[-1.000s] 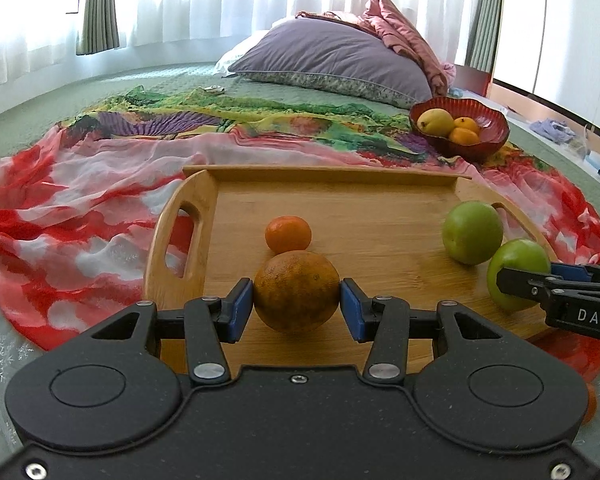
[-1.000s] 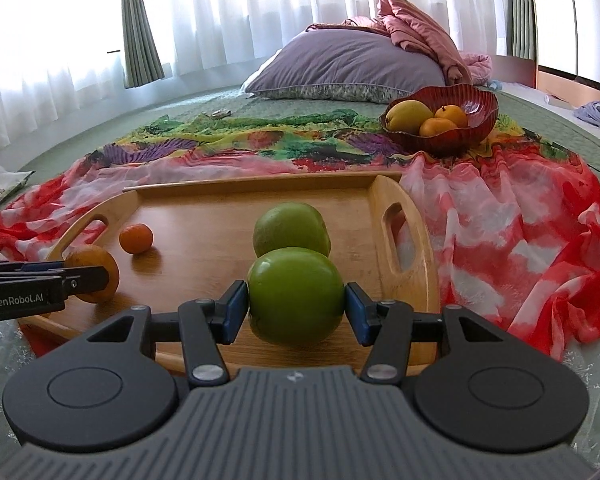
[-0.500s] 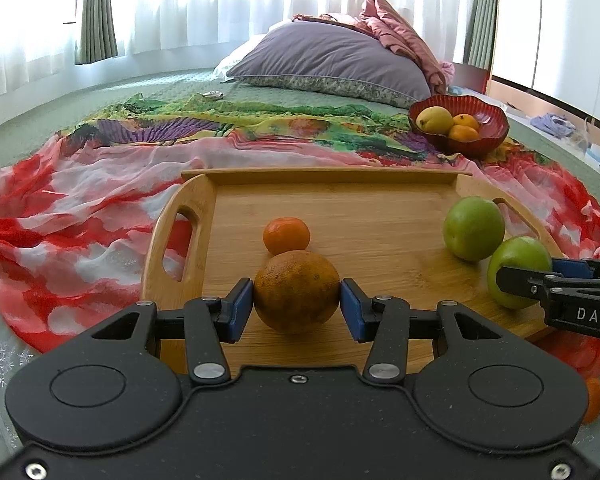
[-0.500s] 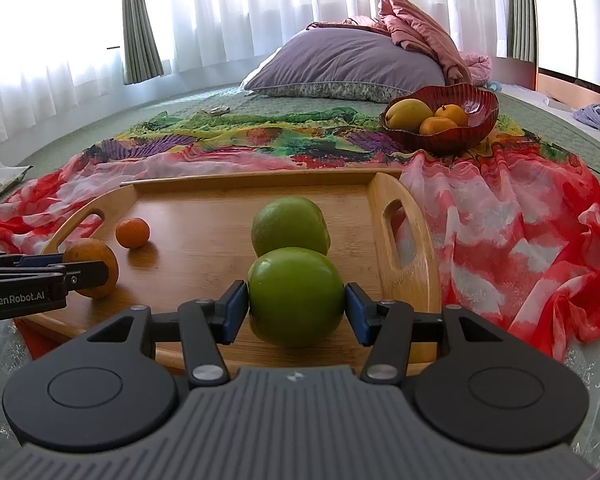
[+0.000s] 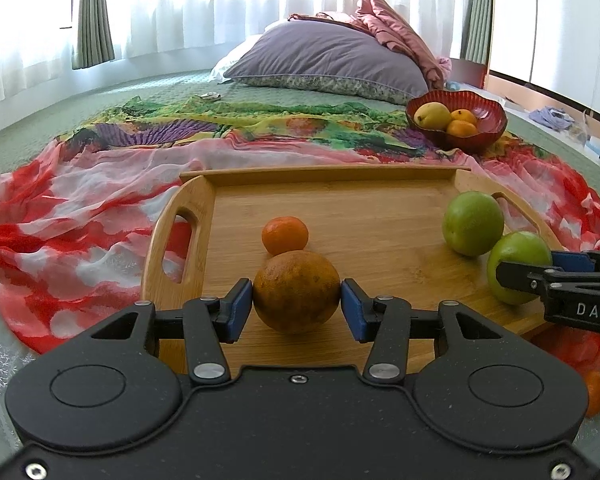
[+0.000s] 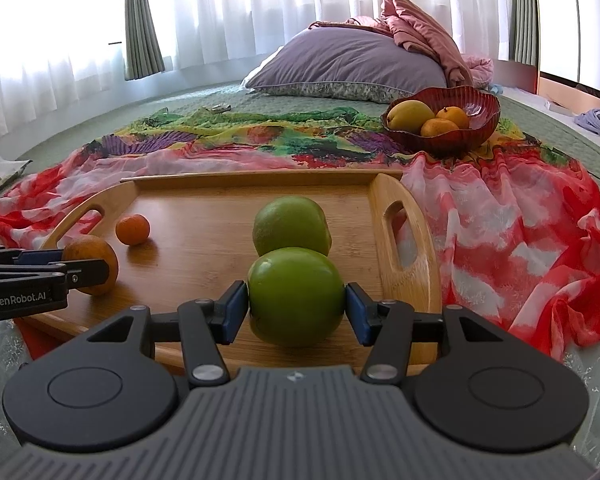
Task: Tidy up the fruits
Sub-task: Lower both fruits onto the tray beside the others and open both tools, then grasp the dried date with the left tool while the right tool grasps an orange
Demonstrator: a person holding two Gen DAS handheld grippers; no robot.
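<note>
A wooden tray lies on a patterned scarf on the bed. My left gripper is shut on a large brownish orange that rests on the tray's near left part. Just behind it sits a small mandarin. My right gripper has a green apple between its blue pads, resting on the tray's near right part. Its jaws are opening, and the pads still look to touch the apple's sides. A second green apple sits right behind the first.
A red ribbed bowl with a yellow fruit and two oranges stands at the far right on the scarf. A purple pillow lies behind. Another small orange fruit lies off the tray at the near right.
Both grippers and all the fruit have stayed in place. The right gripper's pads have eased outward very slightly around the green apple.
</note>
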